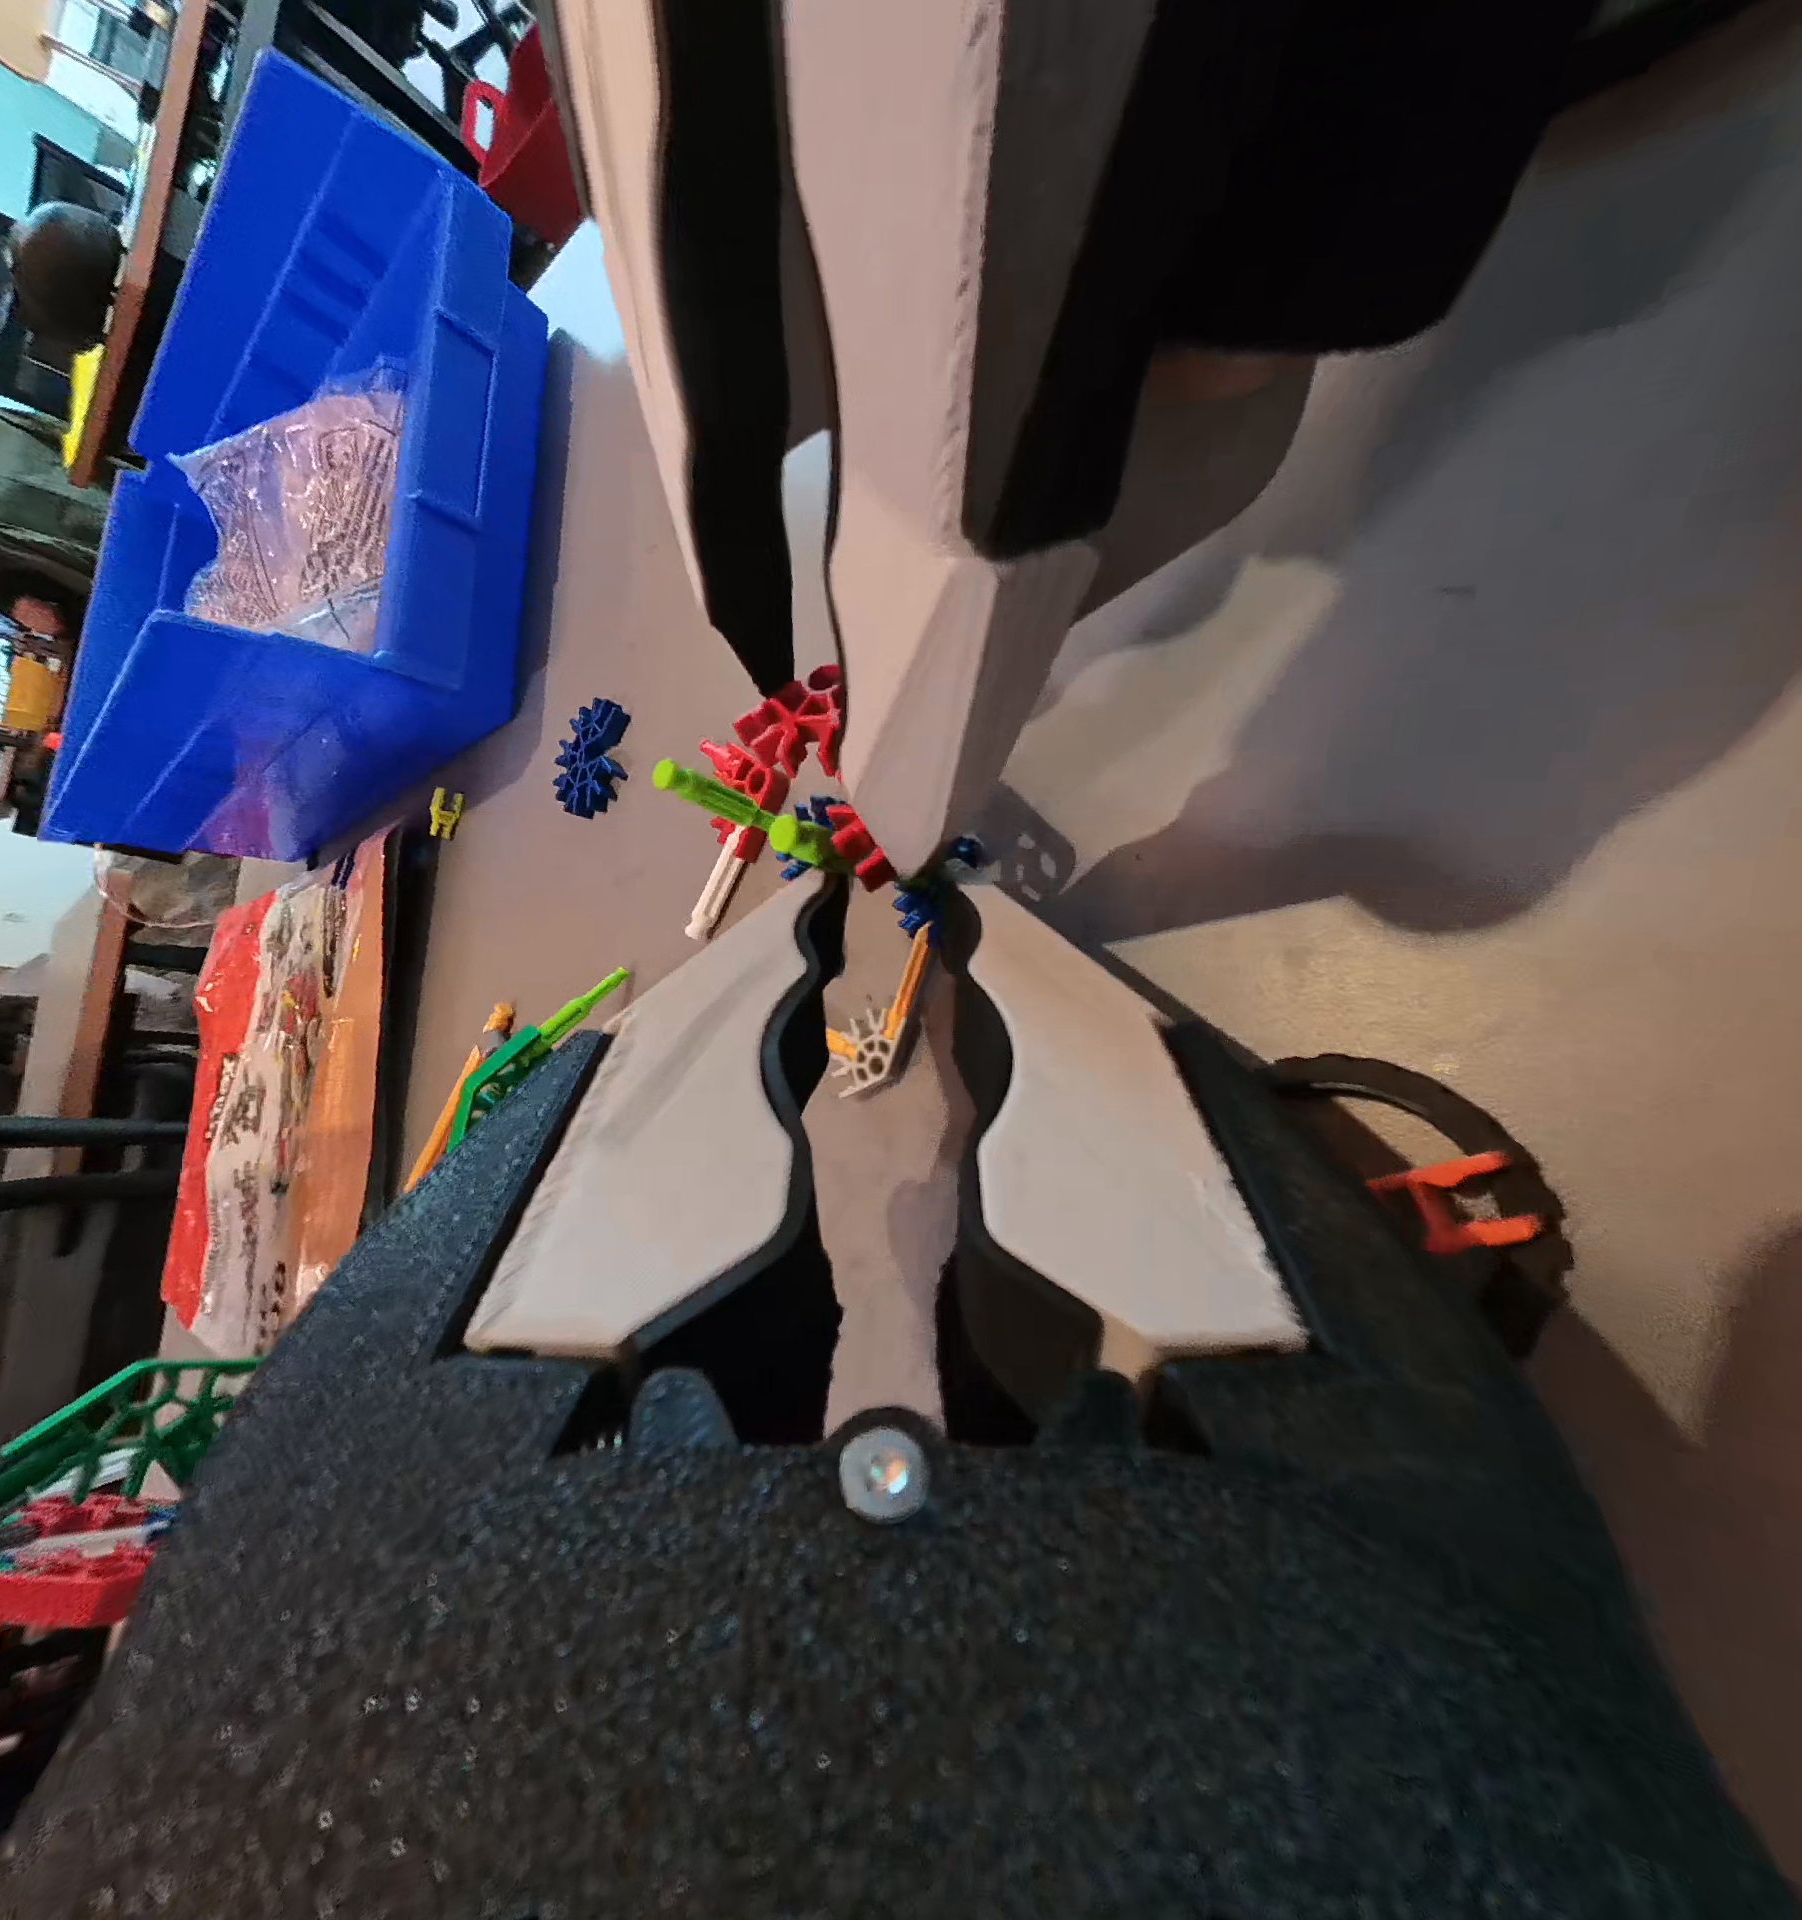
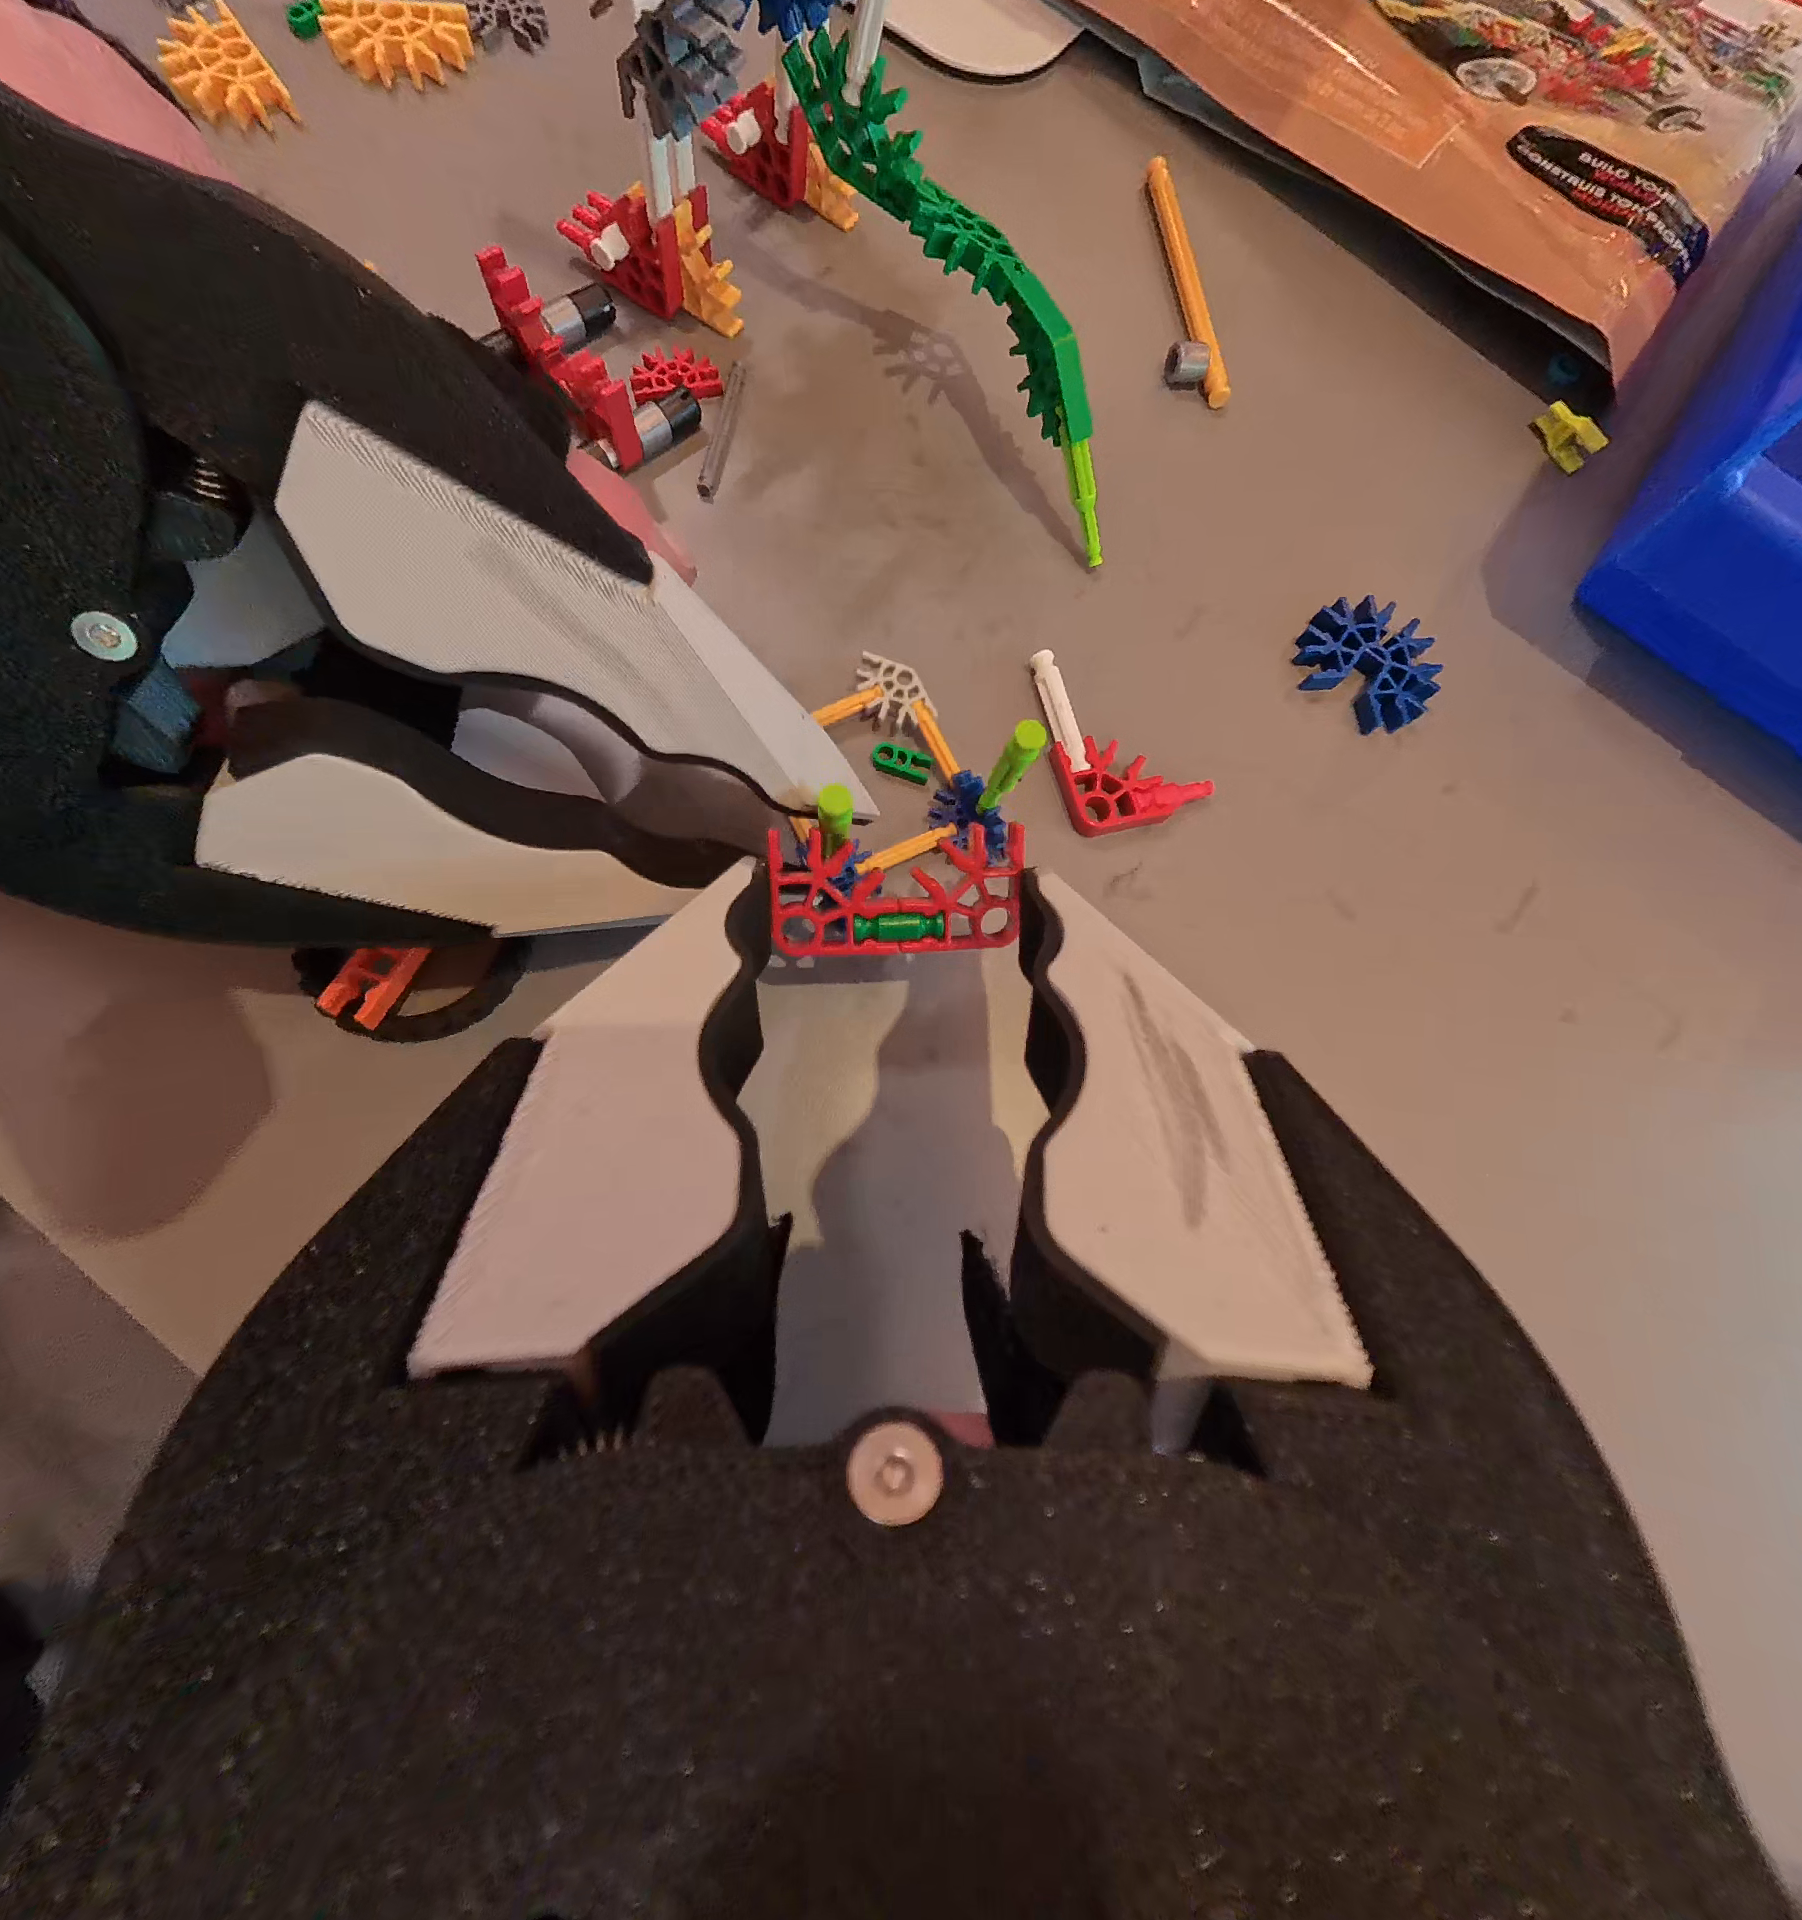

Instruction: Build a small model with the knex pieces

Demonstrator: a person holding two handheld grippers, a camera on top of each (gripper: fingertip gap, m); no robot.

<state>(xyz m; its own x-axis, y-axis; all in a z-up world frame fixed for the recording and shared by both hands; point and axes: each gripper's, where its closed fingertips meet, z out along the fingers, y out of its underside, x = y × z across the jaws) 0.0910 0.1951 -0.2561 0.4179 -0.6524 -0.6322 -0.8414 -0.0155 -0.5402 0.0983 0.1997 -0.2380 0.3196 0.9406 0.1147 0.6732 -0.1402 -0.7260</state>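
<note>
2 grippers meet: right gripper (image 2: 892, 899) clamps red connector piece (image 2: 895, 902) w/ 2 lime rods; left gripper (image 1: 892, 883) grip unclear.

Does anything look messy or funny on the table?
Yes. Toy building pieces lie scattered loose on the grey table: a blue snowflake connector, a yellow rod and a red corner piece. The green toothed strip leans crookedly. Nothing looks broken.

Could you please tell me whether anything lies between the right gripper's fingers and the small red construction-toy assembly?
Nothing visible does: the right gripper already clamps the small red construction-toy assembly between its fingers.
</note>
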